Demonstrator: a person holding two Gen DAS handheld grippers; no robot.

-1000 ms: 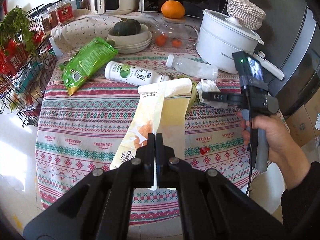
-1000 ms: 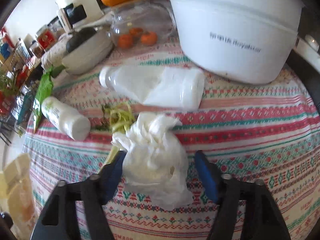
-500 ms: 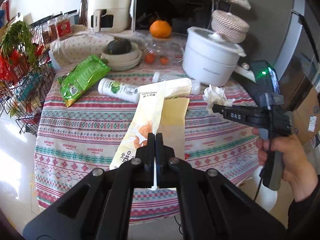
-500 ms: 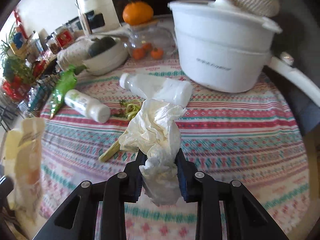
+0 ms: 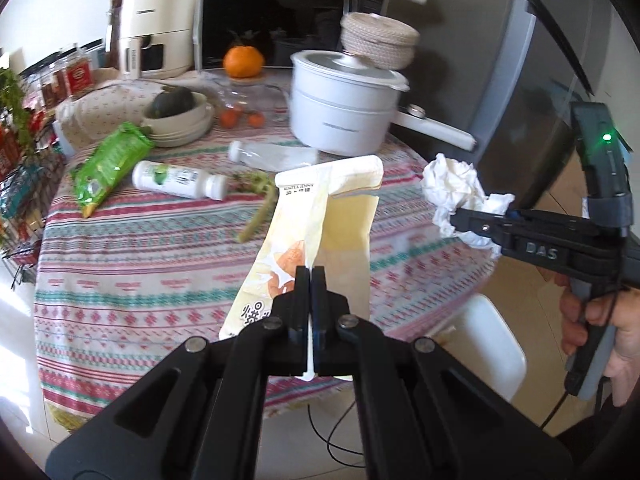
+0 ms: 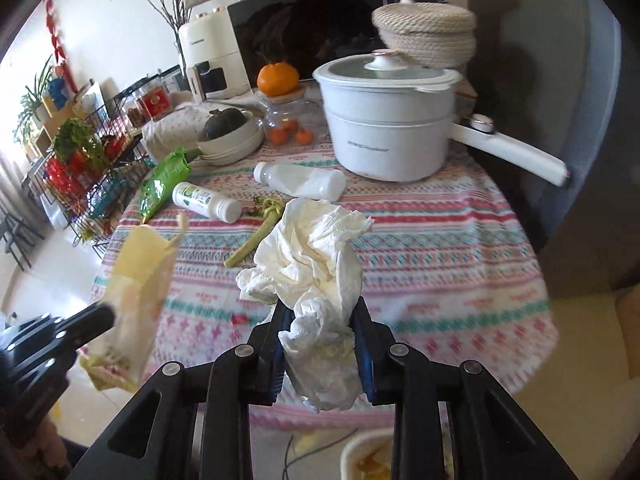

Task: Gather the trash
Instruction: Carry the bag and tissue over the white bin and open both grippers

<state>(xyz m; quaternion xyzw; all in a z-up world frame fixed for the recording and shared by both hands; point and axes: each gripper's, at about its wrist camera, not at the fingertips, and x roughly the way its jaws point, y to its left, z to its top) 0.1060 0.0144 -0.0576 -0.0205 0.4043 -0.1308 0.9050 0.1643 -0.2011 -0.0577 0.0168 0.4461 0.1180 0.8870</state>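
The worktop (image 5: pixel 120 264) is viewed obliquely downward from beyond its near edge by both wrist cameras; the white pot (image 6: pixel 388 128) is shared.

Home kitchen: microwave (image 5: pixel 280 24), air fryer (image 5: pixel 154 30), cooking pot (image 5: pixel 344 104).

**Near half of table open, back half crowded**

The near part of the striped tablecloth (image 6: pixel 440 248) lay bare, open to approach from the front and right edge. Across the middle lay a labelled white bottle (image 6: pixel 206 202), a clear bottle (image 6: pixel 300 182), a green stalk (image 6: pixel 256 240) and a green snack bag (image 6: pixel 160 186), blocking a low pass. Behind them the white pot (image 6: pixel 390 128), its long handle (image 6: pixel 516 152) jutting right, stacked bowls (image 6: pixel 232 142) and a glass jar (image 6: pixel 286 128) walled off the back. A wire rack (image 6: pixel 84 184) crowded the left side.
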